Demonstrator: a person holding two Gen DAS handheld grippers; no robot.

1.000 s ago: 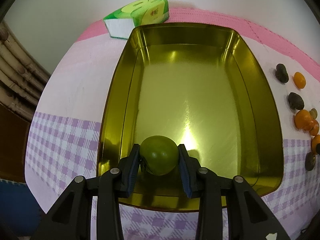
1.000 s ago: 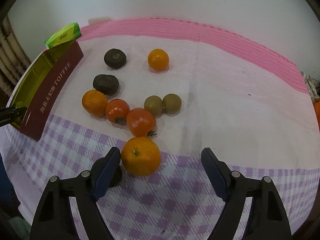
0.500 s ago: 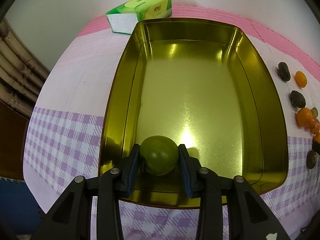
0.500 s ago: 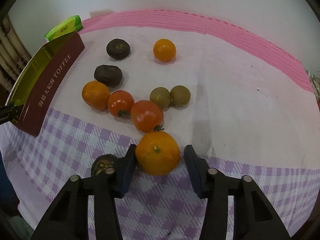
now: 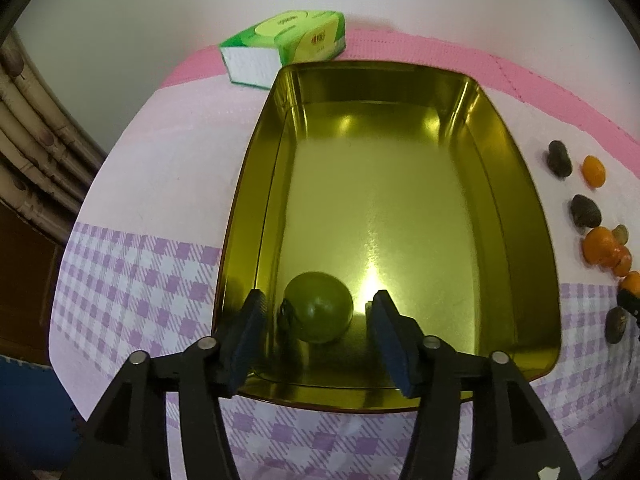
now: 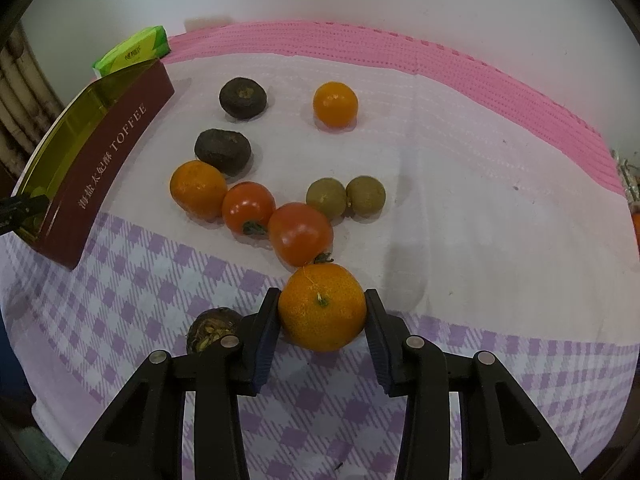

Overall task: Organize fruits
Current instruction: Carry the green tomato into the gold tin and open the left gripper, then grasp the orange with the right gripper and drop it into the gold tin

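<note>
The worktop [image 6: 460, 168] carries a white cloth with a pink band far from both claws and lilac checks close beneath them. The gold tin [image 5: 516, 216] lies open directly ahead of the left claw [image 5: 316, 320], its maroon side wall showing far to the left of the right claw [image 6: 322, 316]. A green carton [image 5: 288, 40] sits beyond the tin's far corner. The left claw's jaws have just been opening and stand released, with the green fruit [image 5: 320, 307] resting on the tin floor between them, clear of both pads. The right claw's jaws have just been closing and are clenched on the large orange [image 6: 322, 306]. Just ahead of it two tomatoes [image 6: 300, 232] touch.
</note>
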